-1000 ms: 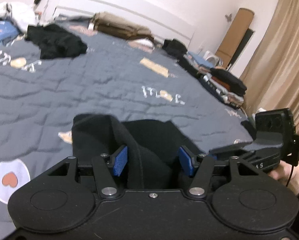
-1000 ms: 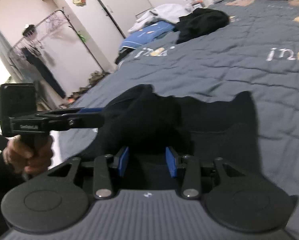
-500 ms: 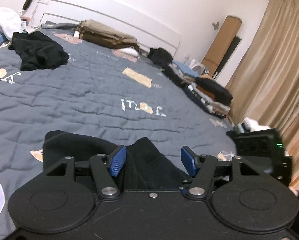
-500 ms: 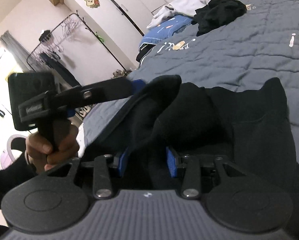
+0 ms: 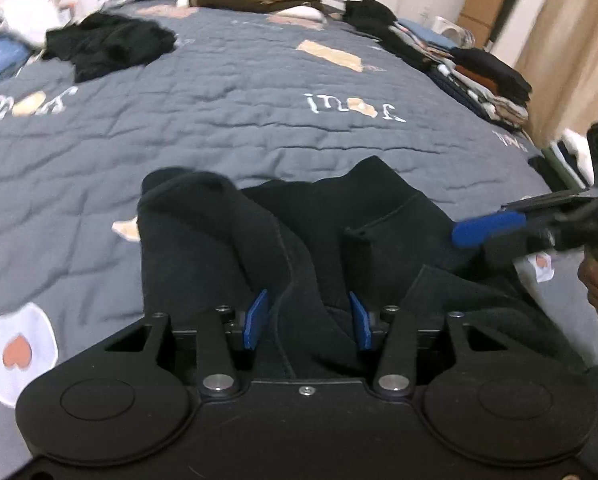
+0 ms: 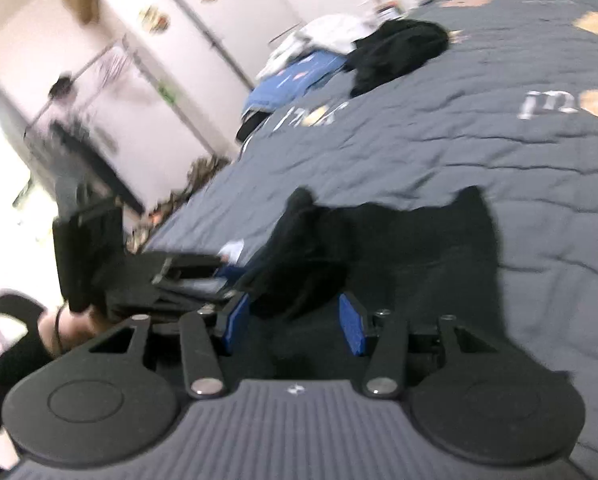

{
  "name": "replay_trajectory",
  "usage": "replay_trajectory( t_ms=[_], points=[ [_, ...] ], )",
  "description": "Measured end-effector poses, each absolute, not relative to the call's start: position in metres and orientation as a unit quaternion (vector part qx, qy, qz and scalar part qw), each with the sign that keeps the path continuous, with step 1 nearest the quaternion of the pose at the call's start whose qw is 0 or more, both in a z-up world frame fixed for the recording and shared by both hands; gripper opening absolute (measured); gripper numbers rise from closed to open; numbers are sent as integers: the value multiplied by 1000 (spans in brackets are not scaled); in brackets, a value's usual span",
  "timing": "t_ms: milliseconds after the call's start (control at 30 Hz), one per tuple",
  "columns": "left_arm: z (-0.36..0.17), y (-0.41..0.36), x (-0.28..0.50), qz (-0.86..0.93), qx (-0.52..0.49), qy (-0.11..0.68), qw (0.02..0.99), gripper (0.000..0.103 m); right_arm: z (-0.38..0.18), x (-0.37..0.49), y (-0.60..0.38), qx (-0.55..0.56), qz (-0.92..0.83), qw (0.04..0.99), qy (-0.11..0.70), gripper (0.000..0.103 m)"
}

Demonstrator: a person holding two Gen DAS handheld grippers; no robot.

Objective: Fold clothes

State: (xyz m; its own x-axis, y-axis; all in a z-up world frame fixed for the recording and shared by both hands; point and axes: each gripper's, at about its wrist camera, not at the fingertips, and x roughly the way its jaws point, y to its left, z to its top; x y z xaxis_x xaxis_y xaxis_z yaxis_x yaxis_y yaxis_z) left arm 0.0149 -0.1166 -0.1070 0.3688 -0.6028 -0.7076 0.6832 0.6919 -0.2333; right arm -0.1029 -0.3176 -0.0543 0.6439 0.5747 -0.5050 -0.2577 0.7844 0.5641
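My left gripper [image 5: 305,318] is closing around a fold of the black garment [image 5: 319,240], which is now lying lower and flatter on the grey bedspread [image 5: 219,120] than a moment ago. My right gripper [image 6: 293,326] is opening, cloth bunched between its pads. Blur is hiding any actual pad contact.

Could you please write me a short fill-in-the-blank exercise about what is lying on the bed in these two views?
1. The garment in front of both grippers is ____ in colour.
2. It lies on a quilted bedspread whose main colour is ____.
3. The pads of the left gripper and of the right gripper are ____ in colour.
4. The folded clothes are stacked along the bed's ____ edge in the left wrist view.

Missing words: black; grey; blue; right
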Motion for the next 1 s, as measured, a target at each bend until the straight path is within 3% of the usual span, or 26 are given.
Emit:
replay_trajectory(
  t_ms=[133, 467, 533, 567, 633, 733, 900, 1000],
  points=[
    [-106, -111, 12, -390, 46, 404, 826, 46, -66, -98, -319, 234, 213, 887, 336, 49],
    [-105, -112, 12, -393, 41, 402, 826, 46, -99, -80, -285, 185, 190, 881, 391, 47],
    [-102, -111, 11, -394, 36, 397, 828, 46, -100, -80, -287, 203, 191, 879, 388, 29],
    [-100, -110, 11, -397, 31, 395, 828, 47, -101, -77, -291, 215, 189, 876, 387, 25],
    [-92, -106, 10, -408, 12, 378, 831, 53, -94, -78, -302, 242, 186, 878, 369, 17],
    [-79, -96, 8, -412, -19, 343, 844, 68, -70, -89, -324, 280, 173, 889, 318, 16],
    [-74, -93, 10, -403, -49, 325, 854, 71, -36, -108, -351, 247, 116, 923, 270, 16],
    [-79, -100, 11, -401, -35, 338, 851, 71, -50, -103, -351, 212, 91, 925, 302, 18]
  ],
)
